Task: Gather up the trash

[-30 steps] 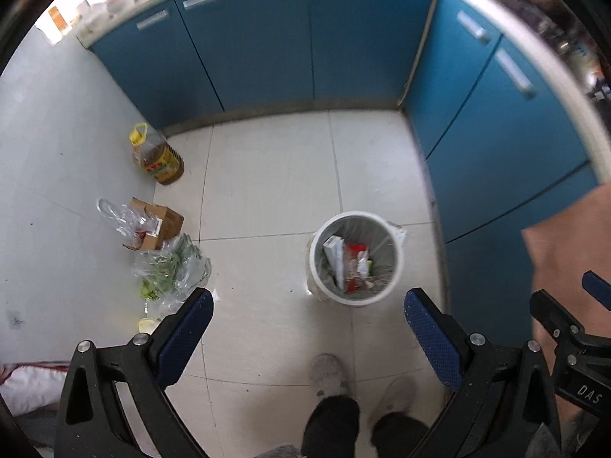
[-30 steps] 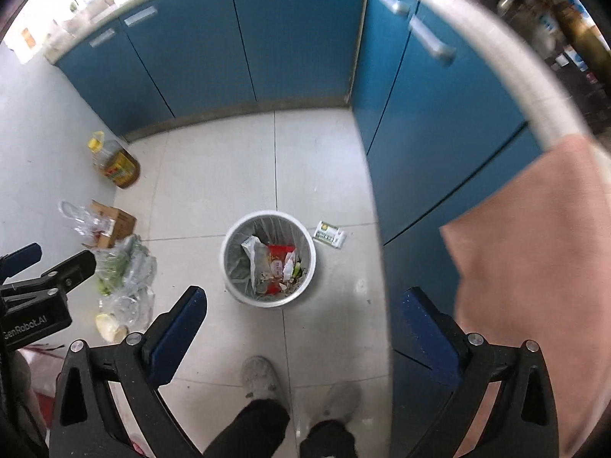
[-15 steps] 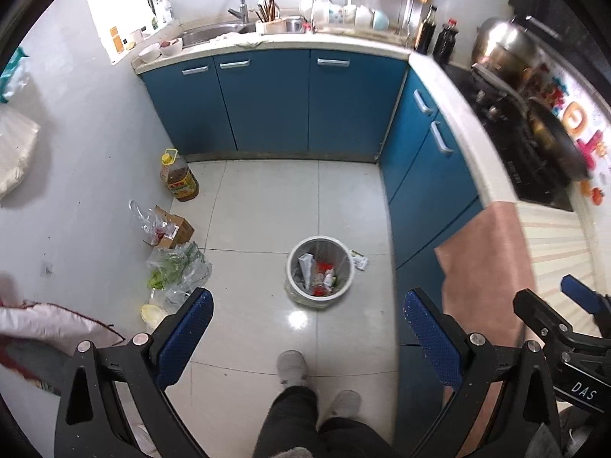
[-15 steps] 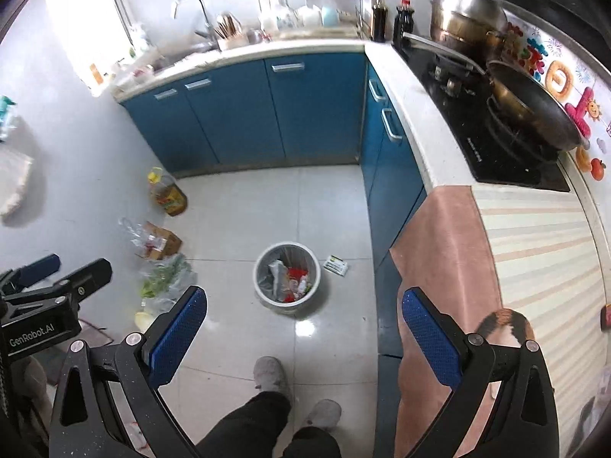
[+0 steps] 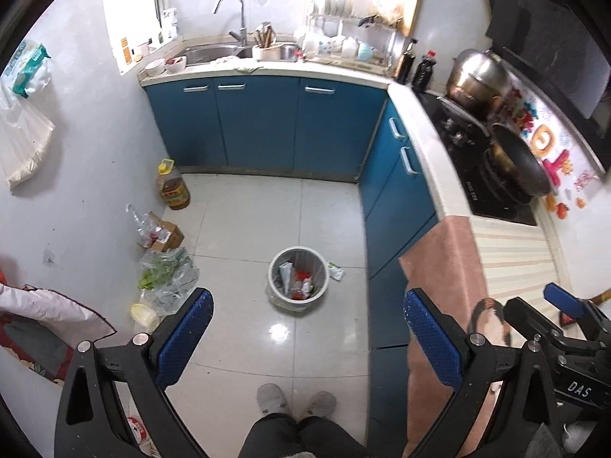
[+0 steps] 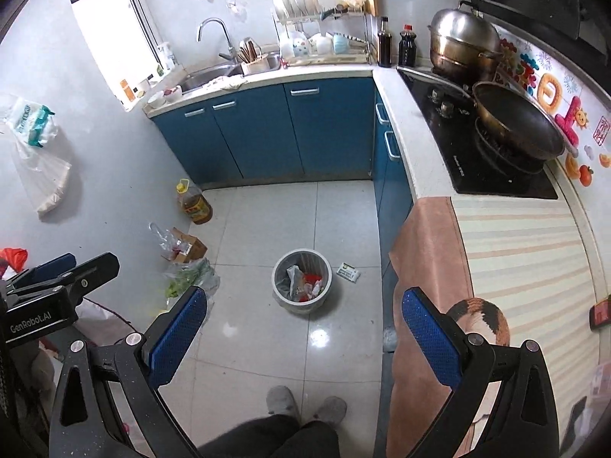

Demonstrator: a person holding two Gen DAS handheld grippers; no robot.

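Change since one second ago: both cameras have risen from a close look down at the floor to a high view taking in the whole kitchen; the bin, formerly large in frame, now appears small and central. Left gripper: jaws spread wide, nothing between the blue pads, held high above the floor. Right gripper: likewise wide apart and empty, level with the left one, whose body shows at the left edge of the right wrist view. Trash bin: round, pale, lined, standing upright on the white tiled floor, partly filled with wrappers and red scraps. Packet: small, flat, white and green, lying on the tiles just beside the bin on its right, near the blue cabinets. Along the left wall: oil bottle, upright; cardboard box; clear bag of greens. Counter at right: pink striped cloth, black stove with wok and steel pot. Far counter: sink with tap, dish rack. Person: two grey slippers and dark trousers at the bottom edge.
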